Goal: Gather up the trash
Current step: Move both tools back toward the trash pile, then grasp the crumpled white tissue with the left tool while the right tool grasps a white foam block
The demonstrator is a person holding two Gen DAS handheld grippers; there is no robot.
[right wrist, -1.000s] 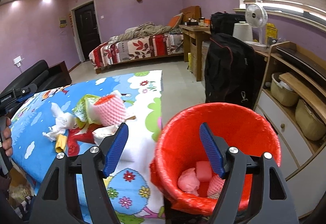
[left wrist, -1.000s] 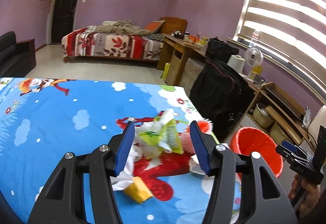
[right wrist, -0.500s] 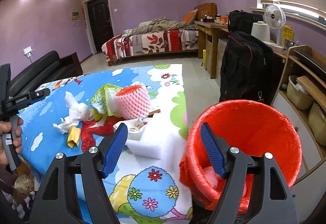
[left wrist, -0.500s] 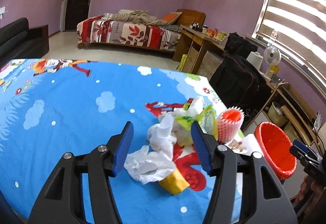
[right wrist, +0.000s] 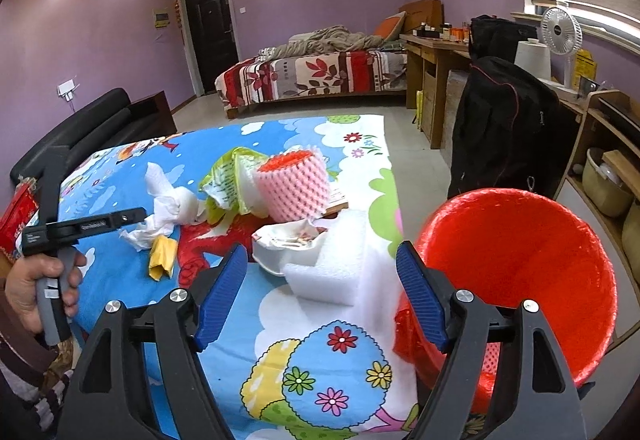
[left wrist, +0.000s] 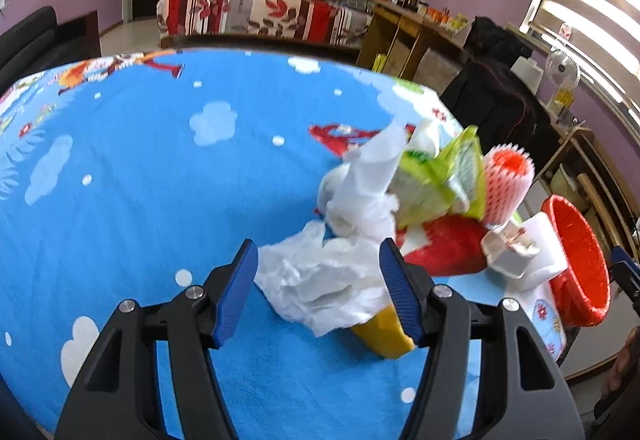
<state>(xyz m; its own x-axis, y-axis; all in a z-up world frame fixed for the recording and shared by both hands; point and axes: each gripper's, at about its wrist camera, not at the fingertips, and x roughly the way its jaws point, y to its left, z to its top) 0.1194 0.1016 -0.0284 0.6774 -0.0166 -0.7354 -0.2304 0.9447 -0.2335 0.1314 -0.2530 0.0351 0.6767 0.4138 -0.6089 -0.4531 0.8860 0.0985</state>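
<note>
On the blue cartoon-print tabletop (left wrist: pixel 132 167) the litter lies in one heap toward the right edge, and the step in hand looks like the reach for the next piece; the left gripper (left wrist: pixel 318 290) hangs over the near end of the heap with its blue fingers (left wrist: pixel 236 290) spread and opening wider, the crumpled white tissue (left wrist: pixel 320 280) lying between them but not pinched, a yellow scrap (left wrist: pixel 384 338) peeking out just beside the right finger; farther off sit a green wrapper (left wrist: pixel 444 175), a pink foam net sleeve (left wrist: pixel 506 181) standing upright, a small white dish (right wrist: pixel 280 250) with scraps in it and a white foam block (right wrist: pixel 332 272); the red waste basket (right wrist: pixel 520 260) stands off the tabletop's right edge, near the right gripper (right wrist: pixel 320 296), whose fingers are also parted and opening with nothing held, the foam block just ahead of them; a few pink pieces seem to lie in the basket already, so the job appears partly done; the next move, as I judge it, calls for lowering the left fingers around the tissue, closing softly on its bulk so it does not tear or drag the yellow scrap along, then carrying it rightward over the basket's rim.
</note>
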